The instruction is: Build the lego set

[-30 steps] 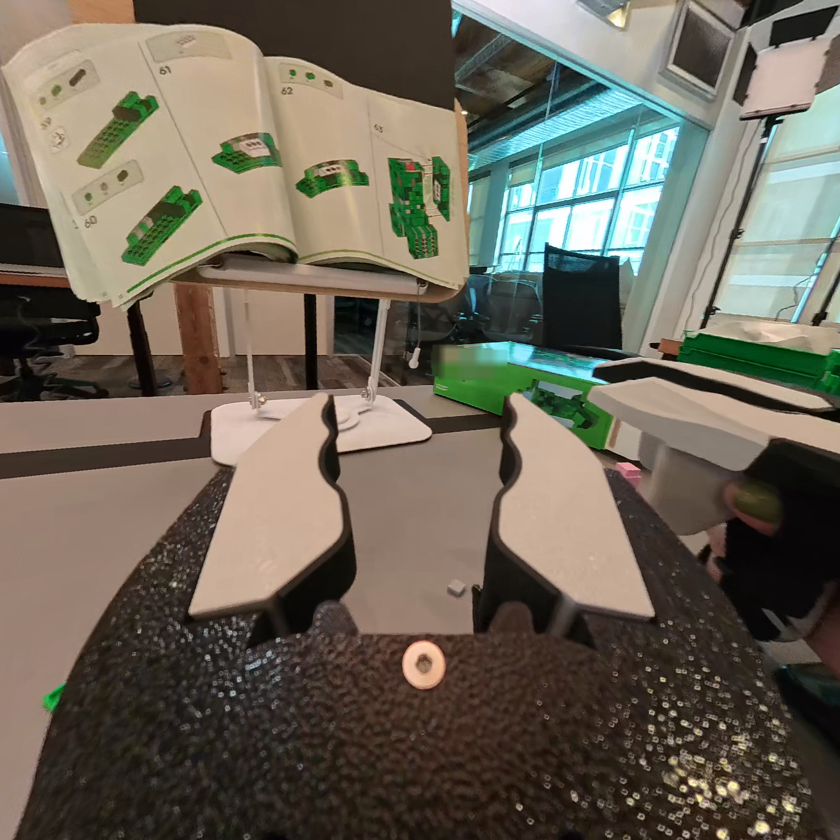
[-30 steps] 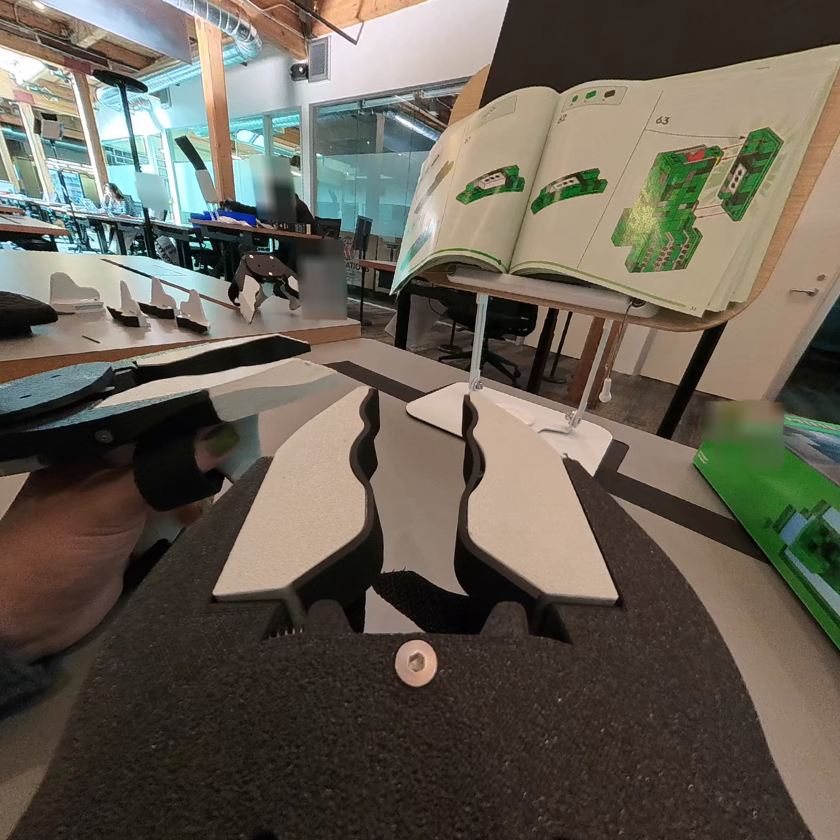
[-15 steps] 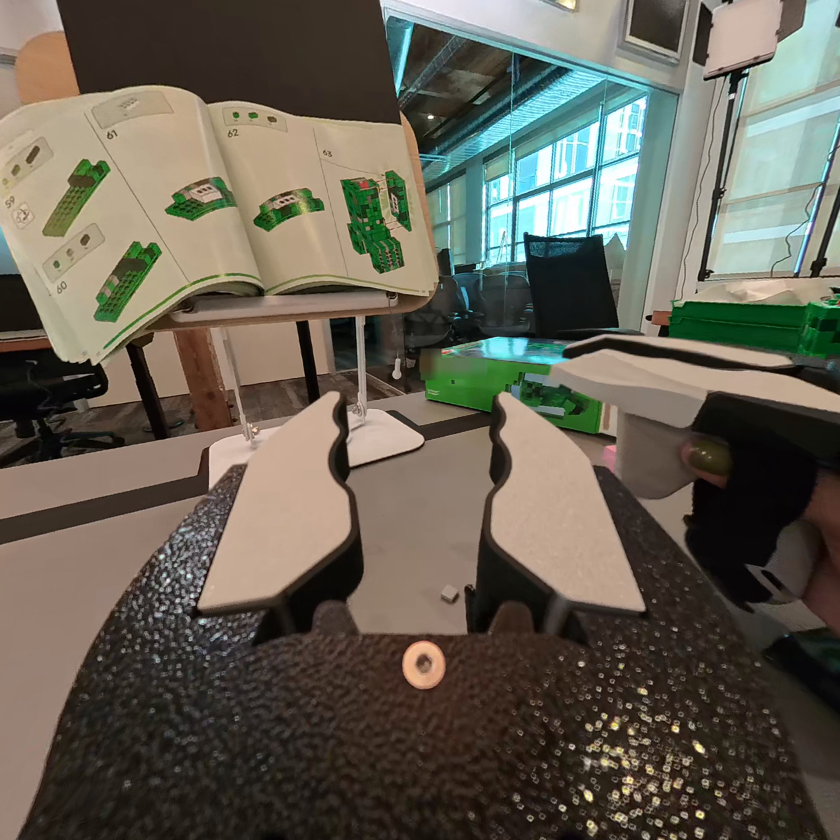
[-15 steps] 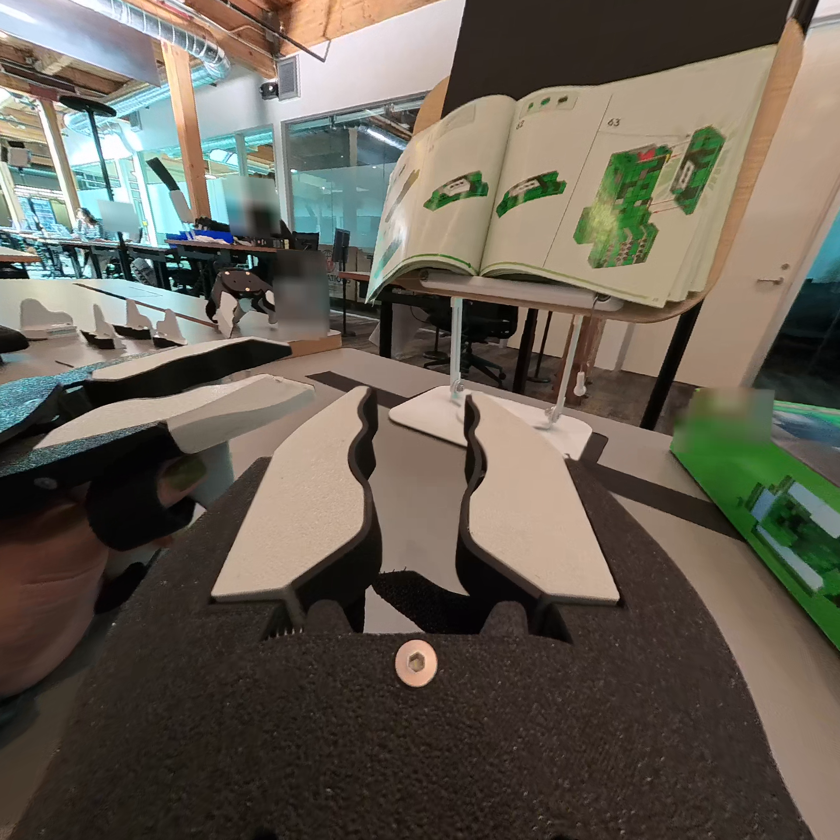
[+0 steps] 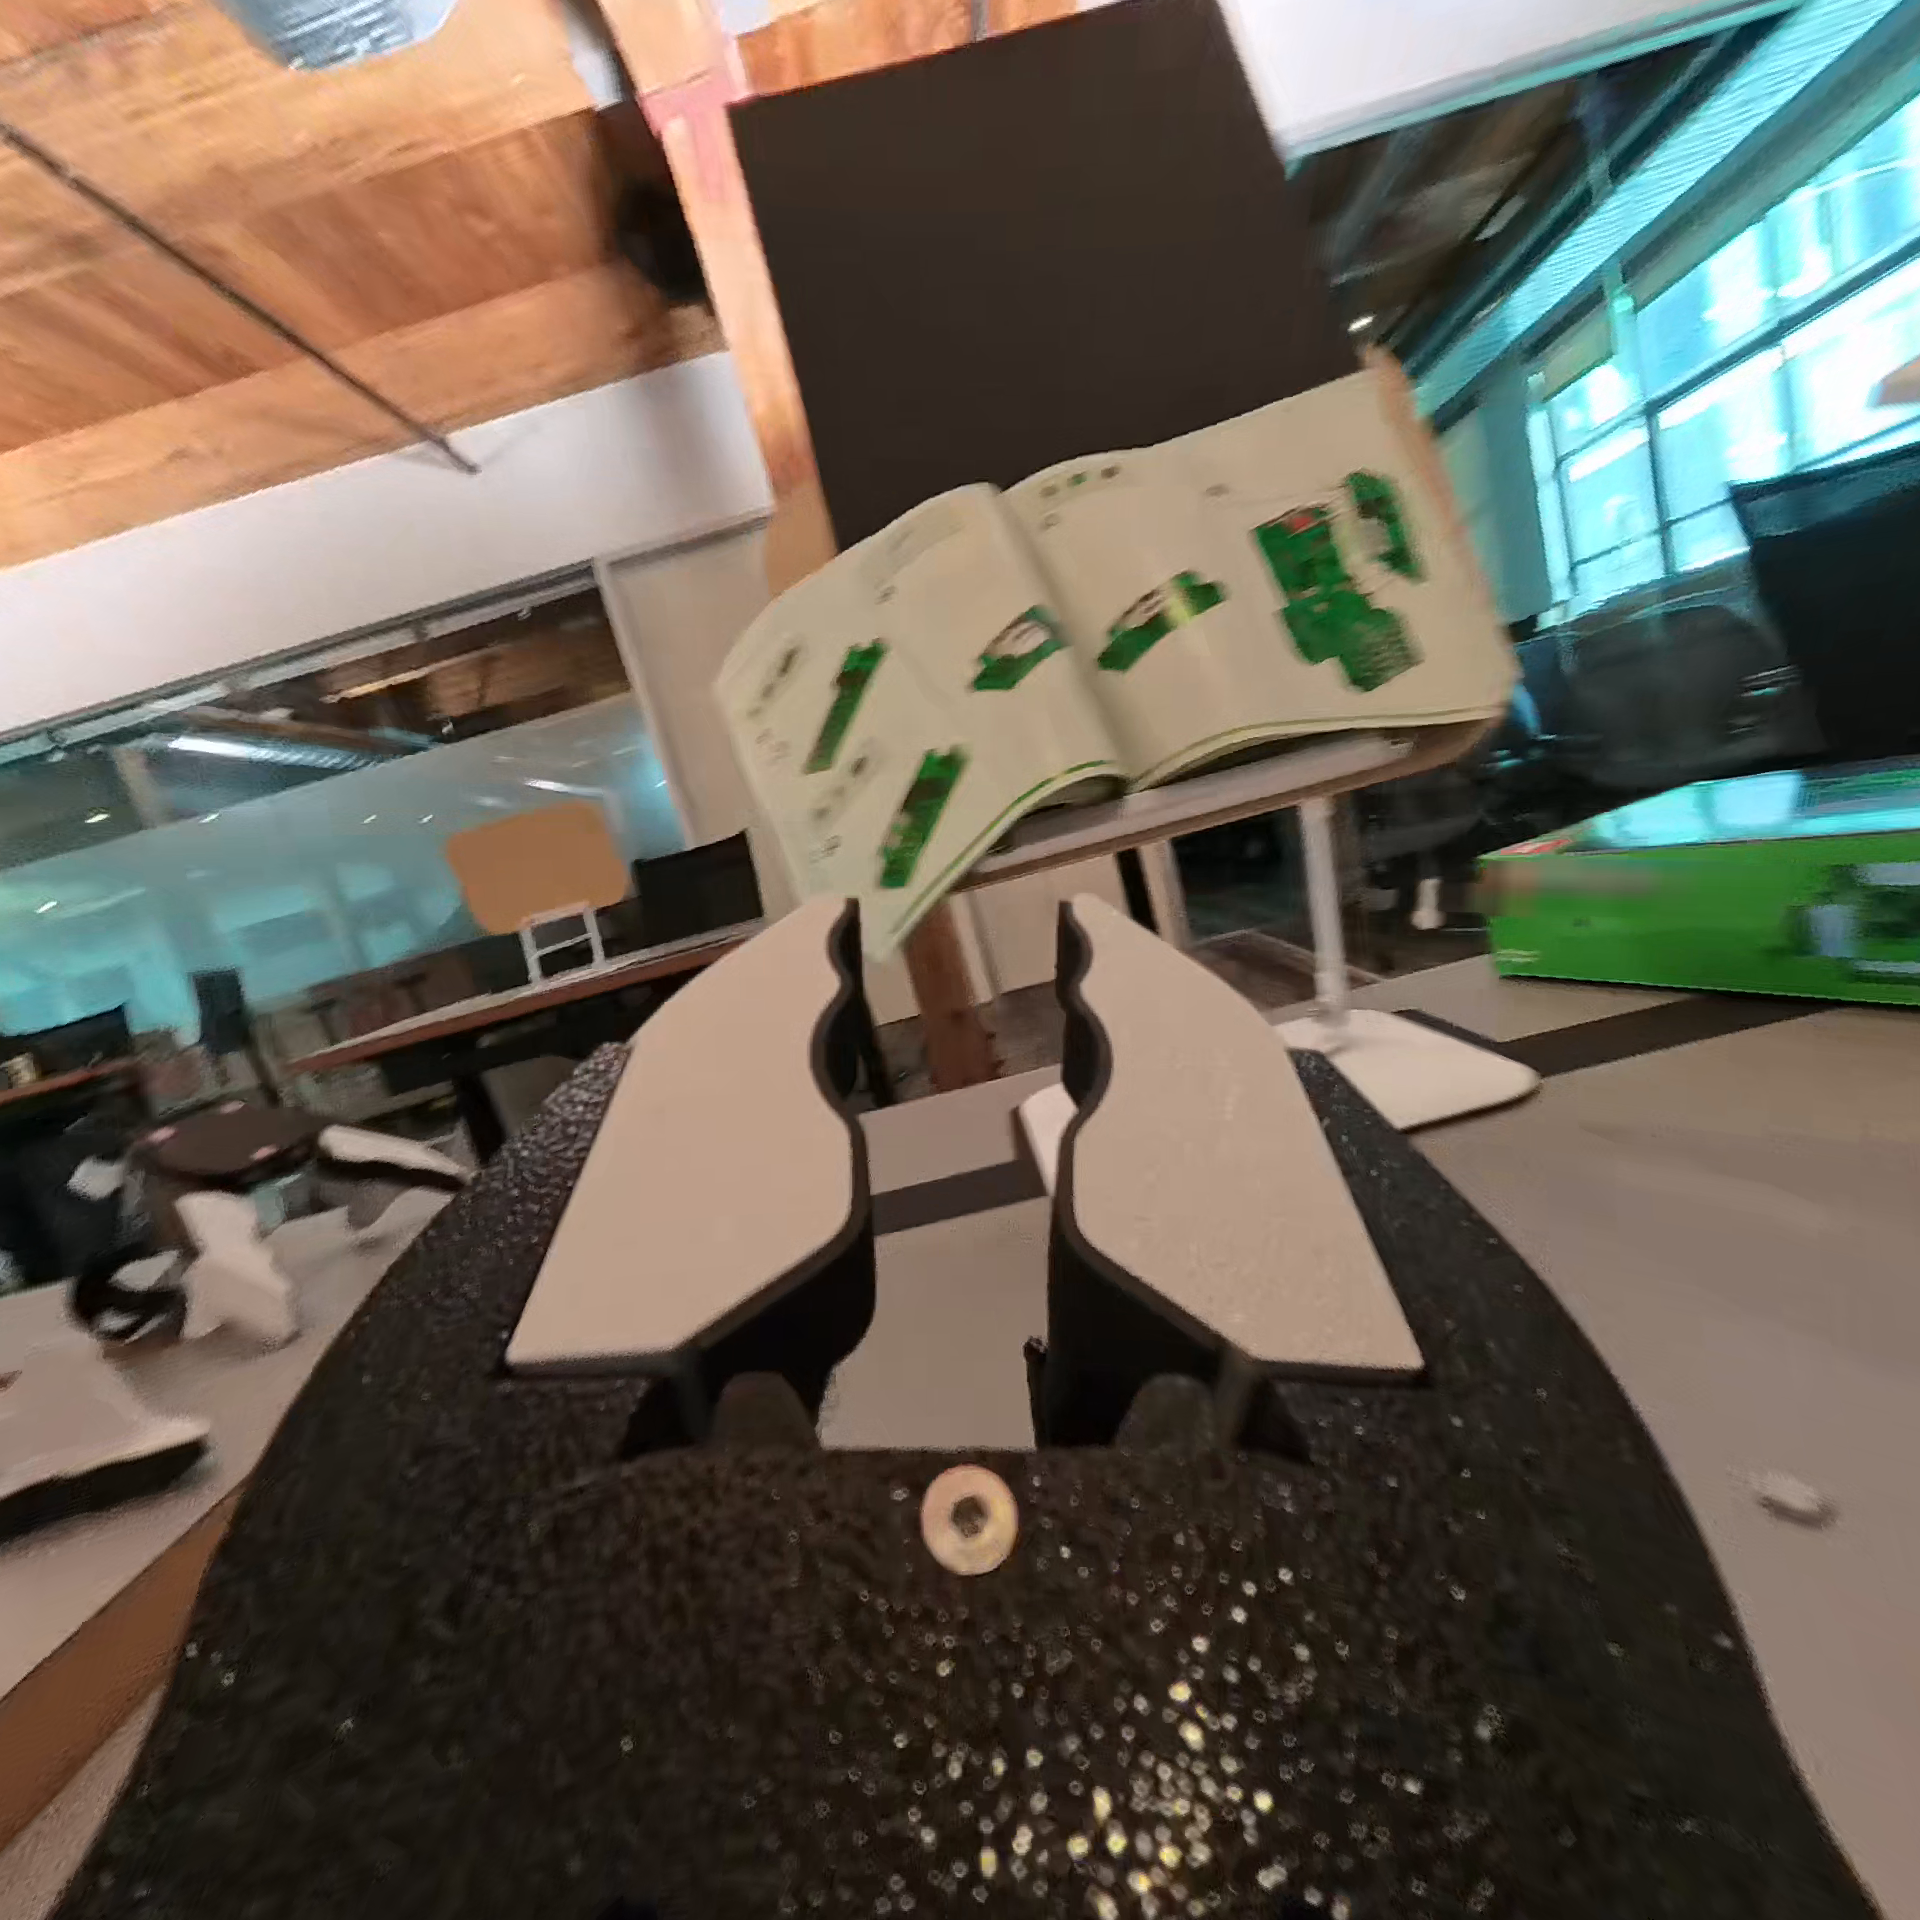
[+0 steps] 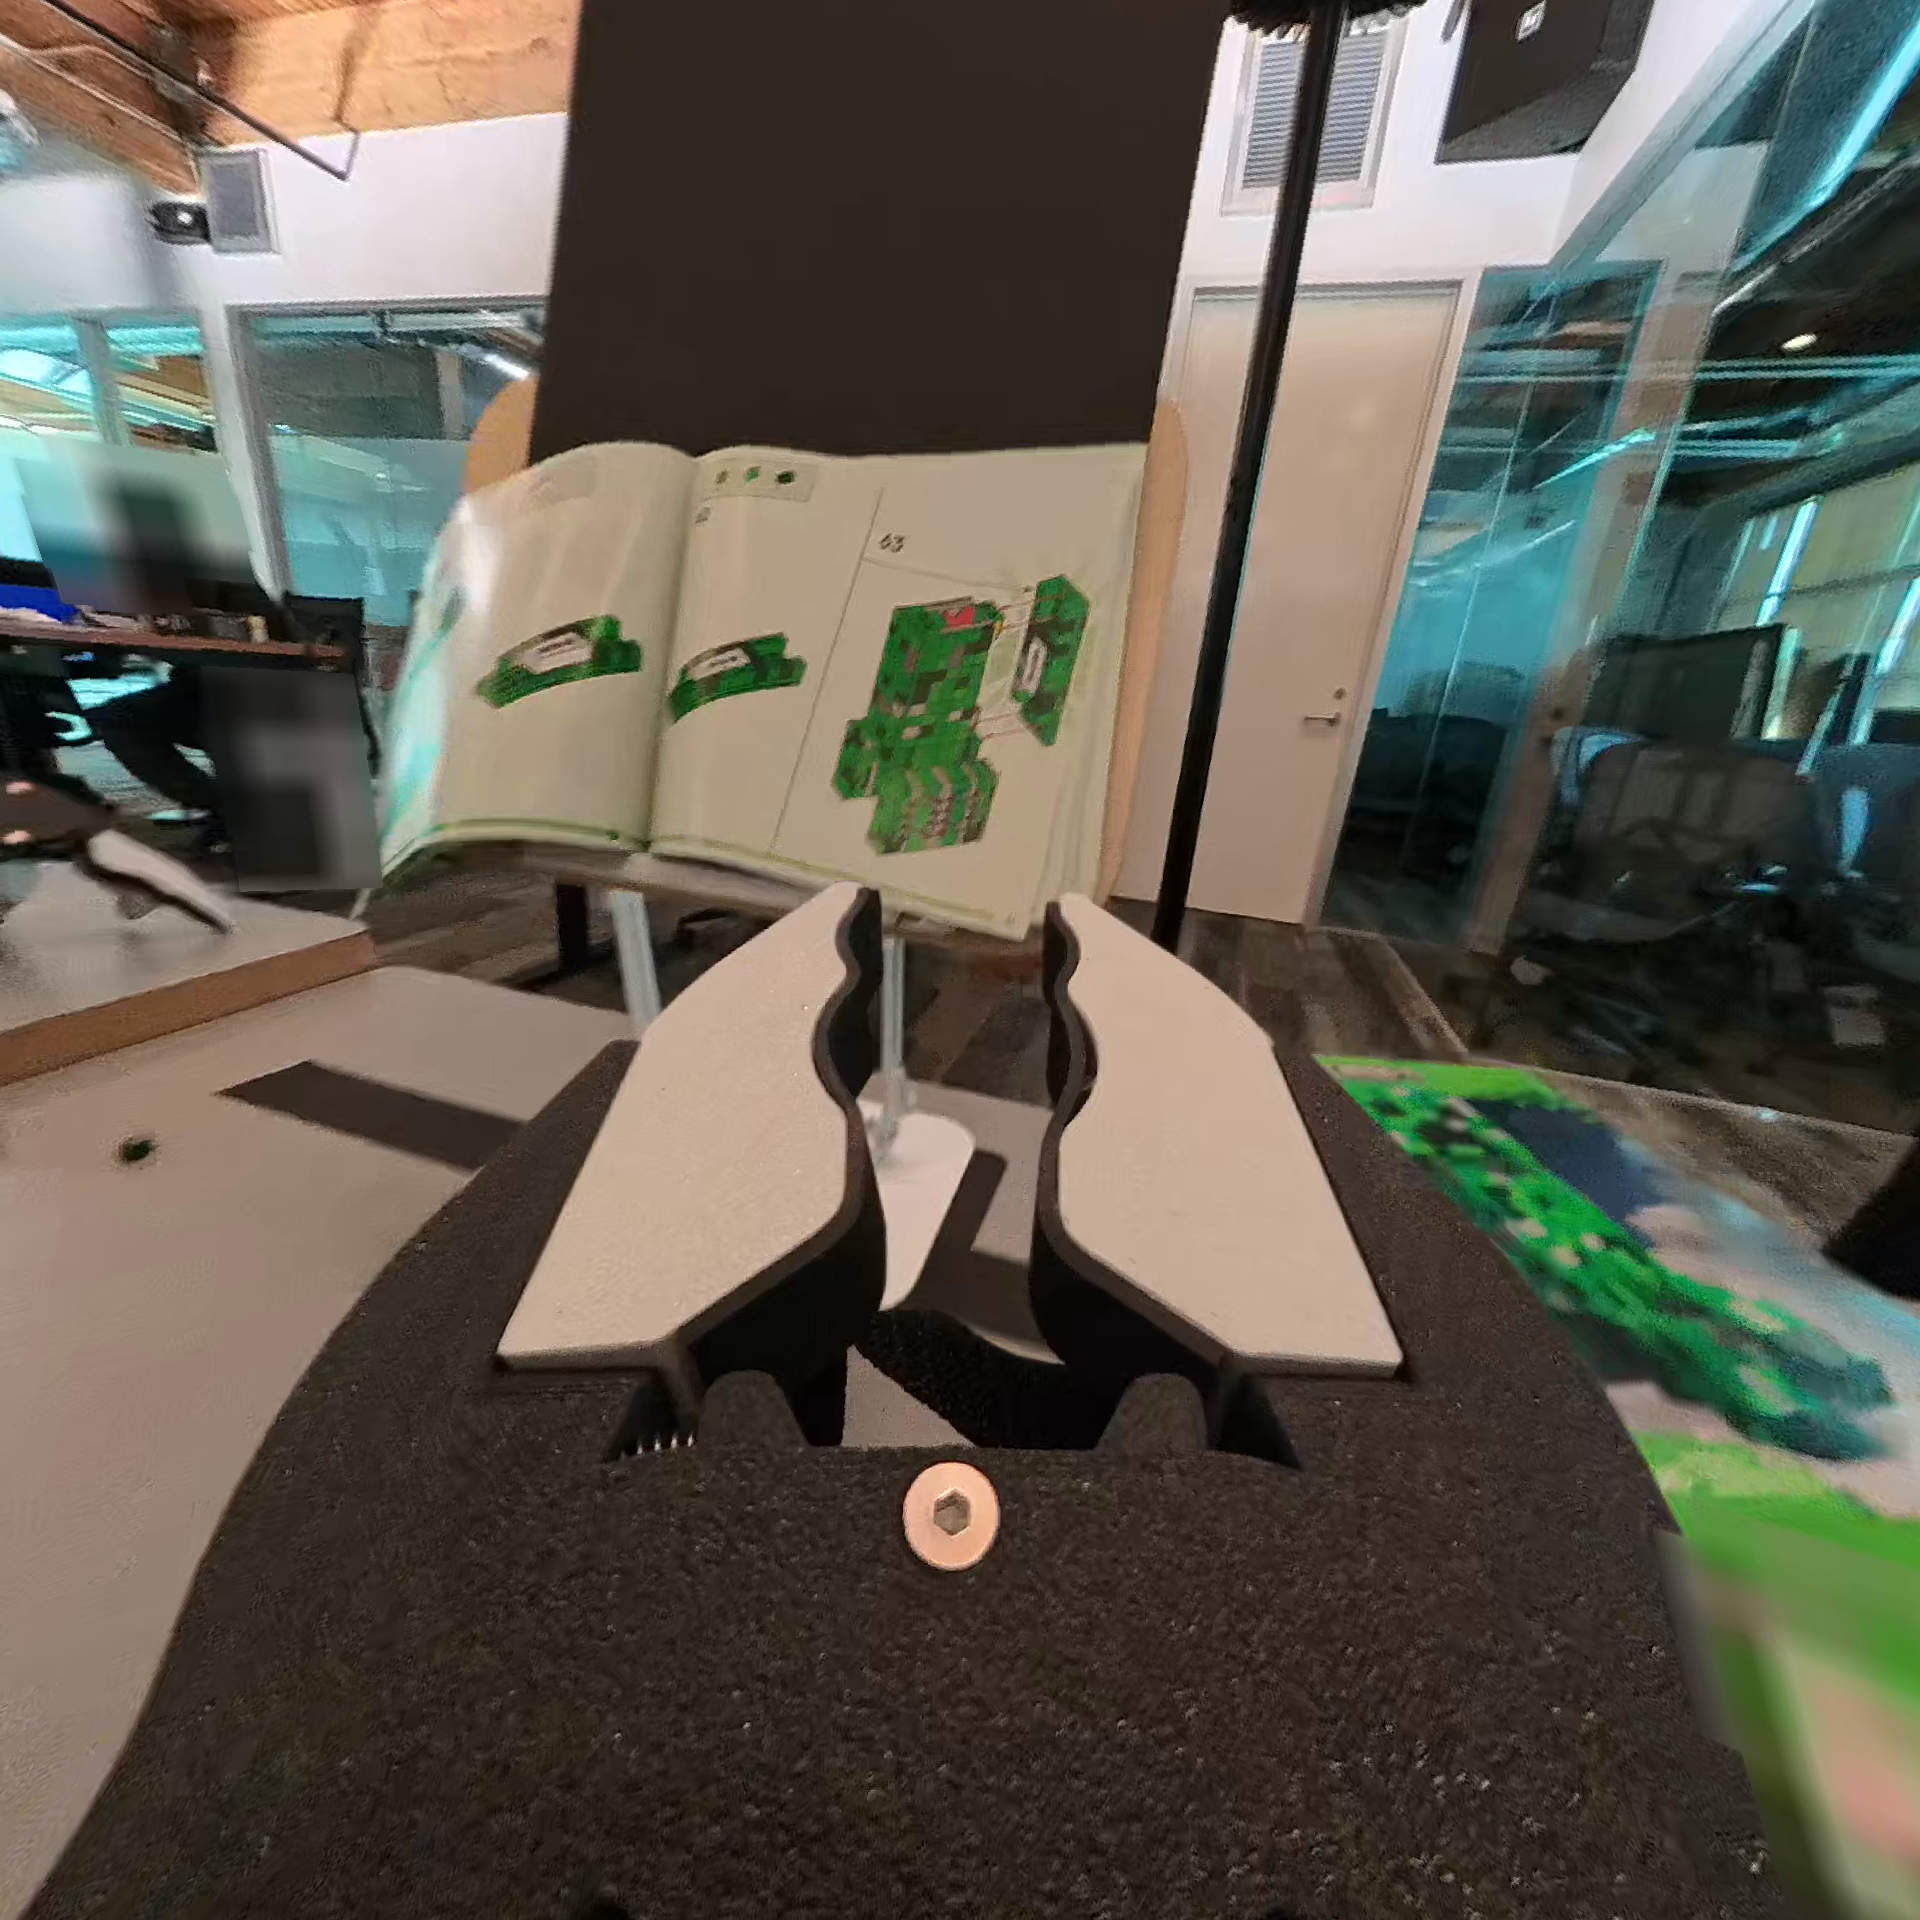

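An open instruction booklet [image 5: 1101, 665] with green model drawings lies on a white stand [image 5: 1392, 1070] at the back of the grey table [image 5: 1621, 1247]. It also shows in the right wrist view [image 6: 790, 665]. My left gripper [image 5: 961, 935] is open and empty, raised above the table and pointing at the booklet. My right gripper [image 6: 961, 920] is open and empty, also raised and pointing at the booklet's lower edge. A green set box [image 5: 1714, 914] lies to the right, also in the right wrist view [image 6: 1621, 1268]. Both views are blurred by motion. No built model shows.
A small grey piece [image 5: 1792, 1498] lies on the table at the right. A tiny green piece [image 6: 133, 1149] lies at the left. Spare grippers [image 5: 208, 1278] sit on a table to the left. A black pole [image 6: 1236, 499] stands behind the booklet. The grippers' ends are close to 30 cm from one another.
Both grippers have tilted up and swung apart; neither sees the other any more. The right gripper's jaws have opened wider. The booklet now sits lower and nearer the fingertips in both views.
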